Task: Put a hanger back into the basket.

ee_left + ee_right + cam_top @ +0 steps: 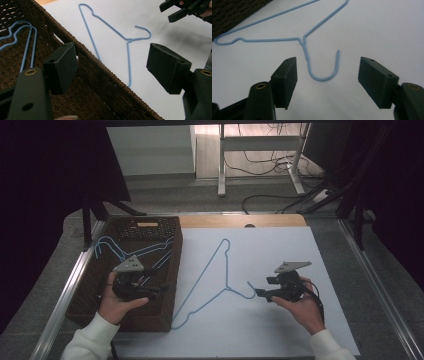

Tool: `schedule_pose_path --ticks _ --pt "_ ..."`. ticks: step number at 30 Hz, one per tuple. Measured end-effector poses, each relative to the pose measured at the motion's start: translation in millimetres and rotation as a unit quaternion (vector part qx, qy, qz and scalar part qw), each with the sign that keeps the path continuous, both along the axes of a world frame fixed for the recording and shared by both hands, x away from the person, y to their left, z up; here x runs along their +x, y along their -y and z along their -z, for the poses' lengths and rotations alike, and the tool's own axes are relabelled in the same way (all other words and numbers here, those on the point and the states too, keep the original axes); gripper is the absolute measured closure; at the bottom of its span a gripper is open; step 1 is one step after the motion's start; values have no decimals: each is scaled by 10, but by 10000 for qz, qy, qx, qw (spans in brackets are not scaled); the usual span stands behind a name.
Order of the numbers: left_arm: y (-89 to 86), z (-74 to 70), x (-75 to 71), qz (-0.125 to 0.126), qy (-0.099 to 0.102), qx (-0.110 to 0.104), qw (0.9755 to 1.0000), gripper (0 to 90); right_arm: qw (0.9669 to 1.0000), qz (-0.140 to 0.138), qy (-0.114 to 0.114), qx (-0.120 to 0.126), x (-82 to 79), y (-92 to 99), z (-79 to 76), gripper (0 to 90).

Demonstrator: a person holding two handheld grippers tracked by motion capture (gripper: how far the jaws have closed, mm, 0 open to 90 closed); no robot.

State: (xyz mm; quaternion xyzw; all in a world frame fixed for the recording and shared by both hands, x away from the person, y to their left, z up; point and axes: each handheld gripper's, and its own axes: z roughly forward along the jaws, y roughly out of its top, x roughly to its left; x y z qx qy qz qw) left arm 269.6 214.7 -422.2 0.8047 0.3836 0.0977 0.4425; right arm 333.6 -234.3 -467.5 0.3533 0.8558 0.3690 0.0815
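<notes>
A blue wire hanger (227, 288) lies flat on the white board (280, 255), its hook pointing right. My right gripper (259, 292) sits low just right of that hook. In the right gripper view its jaws (327, 77) stand open on either side of the hook (324, 78) without touching it. My left gripper (161, 288) hovers open over the brown wicker basket (177, 265), with nothing between its jaws (111, 67). More blue hangers (117, 251) lie inside the basket. The left gripper view looks across the basket rim (100, 70) to the hanger (128, 40) and the right gripper (180, 10).
The basket takes up the left side of the table; its near wall stands beside the hanger's lower corner. A wooden strip (240, 221) borders the board at the back, and metal rails (372, 280) run along both sides. Cables and a desk frame are on the floor beyond.
</notes>
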Motion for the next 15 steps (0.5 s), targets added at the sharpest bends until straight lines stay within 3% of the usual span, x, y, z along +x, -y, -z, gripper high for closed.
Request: schedule_pose_path --ticks 6,15 --pt "-1 -1 -4 8 9 4 10000 243 9992 -285 -70 -261 52 -231 77 363" --pt "7 5 -5 7 19 30 10000 244 9972 -501 -187 -516 103 -469 186 398"
